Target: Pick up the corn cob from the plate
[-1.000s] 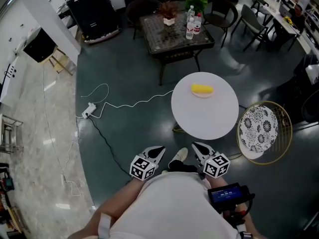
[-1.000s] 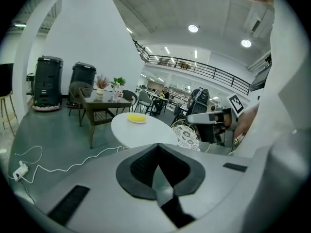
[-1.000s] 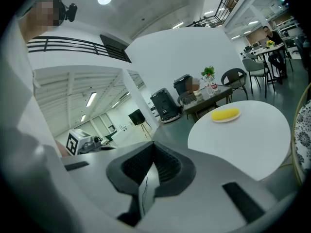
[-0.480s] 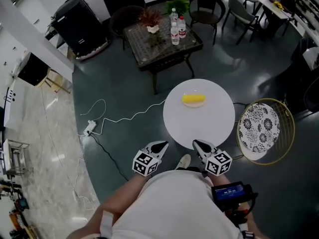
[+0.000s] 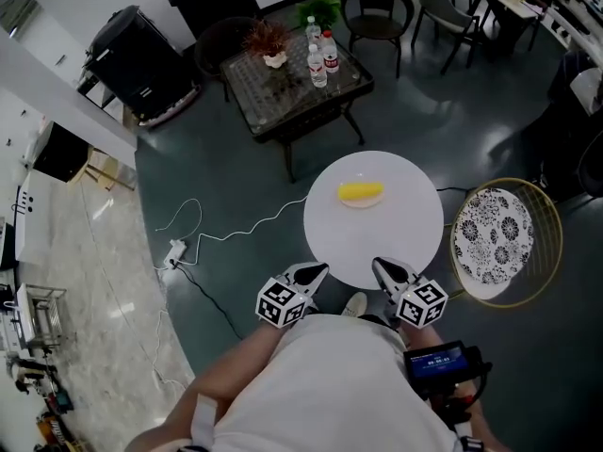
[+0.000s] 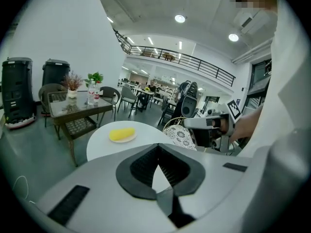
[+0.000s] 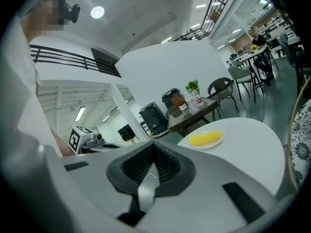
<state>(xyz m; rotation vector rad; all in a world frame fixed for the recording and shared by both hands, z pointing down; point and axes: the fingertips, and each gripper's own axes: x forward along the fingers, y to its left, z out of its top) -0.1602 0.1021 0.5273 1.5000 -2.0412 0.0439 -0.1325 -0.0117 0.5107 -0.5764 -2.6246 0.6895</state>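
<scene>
The yellow corn cob [image 5: 361,191] lies on a small plate [image 5: 363,202] on the round white table [image 5: 377,243], a little toward 12 o'clock from the middle of the table. The left gripper [image 5: 314,271] is at about 7 o'clock of the table edge, its jaws clenched on nothing. The right gripper [image 5: 382,266] is at about 6 o'clock, also closed and empty, well apart from the cob.
</scene>
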